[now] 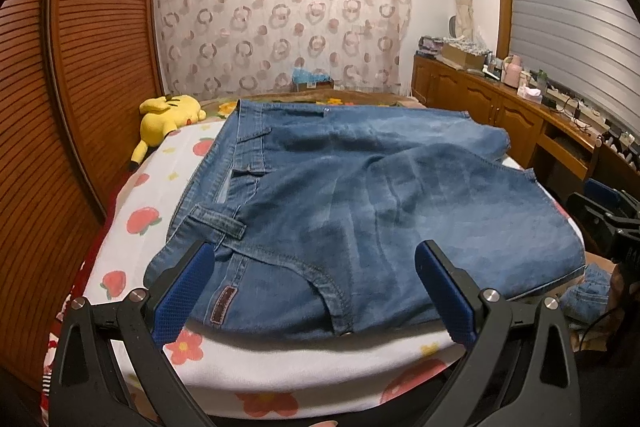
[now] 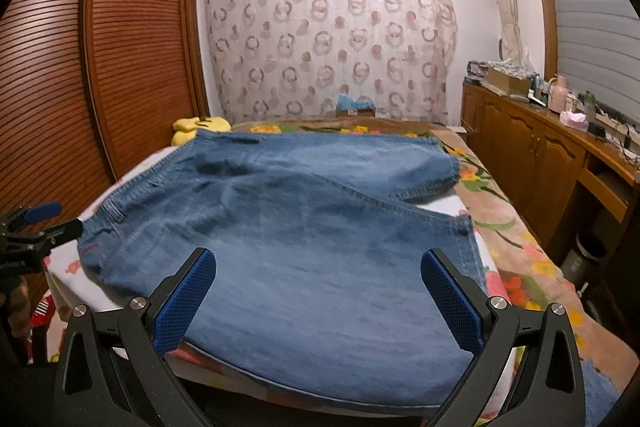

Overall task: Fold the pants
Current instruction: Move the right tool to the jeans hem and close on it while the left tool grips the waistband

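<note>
Blue denim pants (image 1: 360,203) lie spread on the bed, waistband to the left with belt loops and a pocket, legs running right. They also show in the right wrist view (image 2: 312,227), where a leg hangs over the near bed edge. My left gripper (image 1: 316,291) is open and empty, just above the near waistband corner. My right gripper (image 2: 320,299) is open and empty, above the near leg. The left gripper also shows at the left edge of the right wrist view (image 2: 36,223), and the right gripper at the right edge of the left wrist view (image 1: 612,223).
The bed has a white strawberry sheet (image 1: 132,223) and a floral blanket (image 2: 508,227). A yellow plush toy (image 1: 168,119) lies at the far left. A slatted wooden wardrobe (image 1: 92,67) stands left, a cluttered wooden cabinet (image 2: 540,147) right, a curtain (image 2: 332,47) behind.
</note>
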`<action>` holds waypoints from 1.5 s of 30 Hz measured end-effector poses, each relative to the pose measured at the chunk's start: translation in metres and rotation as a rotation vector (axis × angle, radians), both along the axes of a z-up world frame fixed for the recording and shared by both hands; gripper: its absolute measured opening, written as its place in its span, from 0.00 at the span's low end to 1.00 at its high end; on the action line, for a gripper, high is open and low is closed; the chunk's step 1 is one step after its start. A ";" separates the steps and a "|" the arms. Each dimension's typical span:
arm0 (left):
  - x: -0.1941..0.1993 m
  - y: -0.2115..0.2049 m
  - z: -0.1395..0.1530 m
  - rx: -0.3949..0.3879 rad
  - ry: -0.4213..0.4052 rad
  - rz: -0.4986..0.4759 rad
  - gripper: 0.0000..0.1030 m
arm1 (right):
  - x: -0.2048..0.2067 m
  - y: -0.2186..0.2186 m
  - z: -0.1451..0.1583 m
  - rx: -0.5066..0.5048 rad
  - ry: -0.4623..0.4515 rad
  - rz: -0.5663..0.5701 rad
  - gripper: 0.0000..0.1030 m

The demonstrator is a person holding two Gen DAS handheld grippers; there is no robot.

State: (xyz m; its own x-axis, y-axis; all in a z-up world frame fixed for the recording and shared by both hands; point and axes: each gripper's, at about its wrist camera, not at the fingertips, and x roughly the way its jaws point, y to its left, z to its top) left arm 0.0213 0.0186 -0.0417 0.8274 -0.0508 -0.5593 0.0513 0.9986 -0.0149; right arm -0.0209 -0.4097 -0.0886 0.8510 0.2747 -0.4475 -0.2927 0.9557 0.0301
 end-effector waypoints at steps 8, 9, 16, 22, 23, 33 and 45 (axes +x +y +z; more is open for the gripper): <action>0.009 0.014 -0.012 -0.007 0.032 -0.011 0.98 | -0.002 -0.009 0.006 -0.013 0.037 -0.034 0.94; 0.010 0.017 -0.013 -0.008 0.036 -0.009 0.98 | -0.002 -0.008 0.007 -0.015 0.039 -0.039 0.93; 0.018 0.054 -0.025 -0.019 0.073 0.046 0.95 | -0.004 -0.005 0.010 -0.038 0.065 -0.081 0.92; 0.022 0.093 -0.032 -0.032 0.094 0.120 0.84 | -0.002 -0.005 0.015 -0.052 0.108 -0.092 0.88; 0.023 0.098 -0.033 -0.033 0.101 0.128 0.81 | -0.002 -0.004 0.016 -0.055 0.112 -0.094 0.88; 0.032 0.119 -0.057 -0.078 0.167 0.141 0.55 | -0.013 0.002 0.025 -0.058 0.160 -0.083 0.85; 0.036 0.118 -0.069 -0.066 0.201 0.144 0.55 | 0.010 -0.023 0.026 -0.027 0.230 -0.069 0.73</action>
